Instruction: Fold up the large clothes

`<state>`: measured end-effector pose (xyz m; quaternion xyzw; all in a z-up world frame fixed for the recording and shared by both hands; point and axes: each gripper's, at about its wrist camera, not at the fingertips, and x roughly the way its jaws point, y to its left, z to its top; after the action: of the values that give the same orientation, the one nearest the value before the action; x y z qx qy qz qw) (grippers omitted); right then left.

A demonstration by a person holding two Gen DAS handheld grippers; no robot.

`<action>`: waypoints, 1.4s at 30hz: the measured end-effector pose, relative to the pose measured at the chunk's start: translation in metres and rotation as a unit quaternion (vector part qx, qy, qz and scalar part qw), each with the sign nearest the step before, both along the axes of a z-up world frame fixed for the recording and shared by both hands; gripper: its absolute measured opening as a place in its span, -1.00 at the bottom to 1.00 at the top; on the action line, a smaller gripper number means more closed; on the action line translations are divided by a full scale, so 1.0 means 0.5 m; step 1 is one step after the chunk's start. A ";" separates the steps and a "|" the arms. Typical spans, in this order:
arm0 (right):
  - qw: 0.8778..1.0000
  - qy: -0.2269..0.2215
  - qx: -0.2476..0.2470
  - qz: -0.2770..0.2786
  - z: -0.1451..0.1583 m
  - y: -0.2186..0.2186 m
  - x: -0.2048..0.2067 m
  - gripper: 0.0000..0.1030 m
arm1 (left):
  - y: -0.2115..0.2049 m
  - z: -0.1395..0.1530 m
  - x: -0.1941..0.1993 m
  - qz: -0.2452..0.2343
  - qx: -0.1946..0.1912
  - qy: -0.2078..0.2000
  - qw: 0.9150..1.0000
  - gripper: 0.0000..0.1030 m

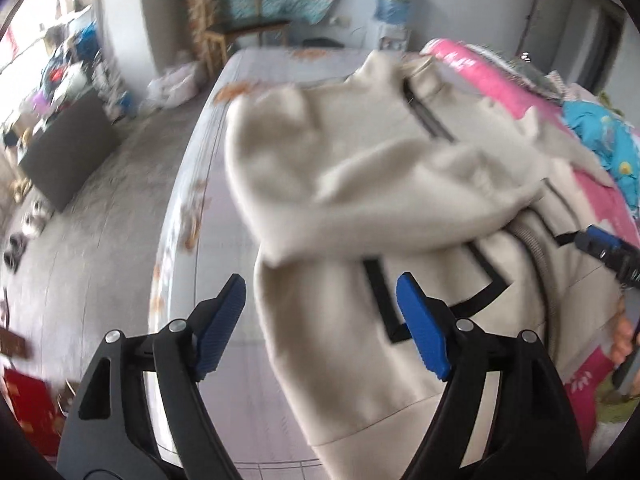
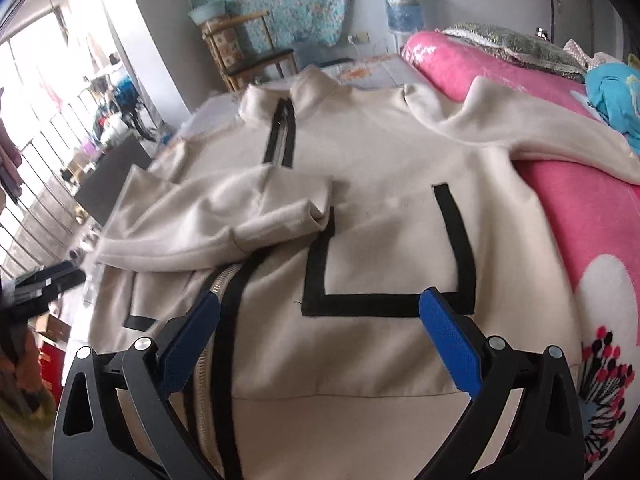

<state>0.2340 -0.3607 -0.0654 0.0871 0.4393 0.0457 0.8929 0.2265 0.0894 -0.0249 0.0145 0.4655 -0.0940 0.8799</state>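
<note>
On the bed (image 1: 224, 208), your cream jacket (image 2: 380, 184) lies flat.
Left gripper (image 1: 320, 320) and right gripper (image 2: 320, 340) hover over its hem, jaws spread, pinching nothing.

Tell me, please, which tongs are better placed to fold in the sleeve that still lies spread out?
The right tongs, probably. The unfolded sleeve lies over the pink blanket on their side, and they are open above the jacket. The left tongs are at the opposite side.
</note>
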 end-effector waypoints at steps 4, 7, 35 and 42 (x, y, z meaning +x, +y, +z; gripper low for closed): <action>1.000 -0.001 -0.015 -0.017 0.001 0.001 -0.017 0.89 | 0.022 -0.042 -0.011 0.020 0.012 0.008 1.000 0.44; 0.998 -0.017 -0.029 -0.044 0.011 -0.012 -0.056 0.89 | 0.040 -0.047 -0.038 0.014 -0.017 0.013 1.000 0.44; 0.989 -0.016 -0.003 -0.148 -0.057 -0.226 -0.280 0.45 | 0.061 -0.099 -0.271 0.108 -0.081 -0.002 0.991 0.00; 0.986 -0.006 -0.075 -0.152 -0.059 -0.206 -0.252 -0.31 | 0.039 -0.101 -0.266 0.103 -0.044 -0.024 0.993 -0.90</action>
<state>0.1081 -0.4636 -0.0948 0.0851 0.4180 -0.1227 0.8961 0.0936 0.1090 -0.0754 -0.0707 0.4388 -0.0227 0.8955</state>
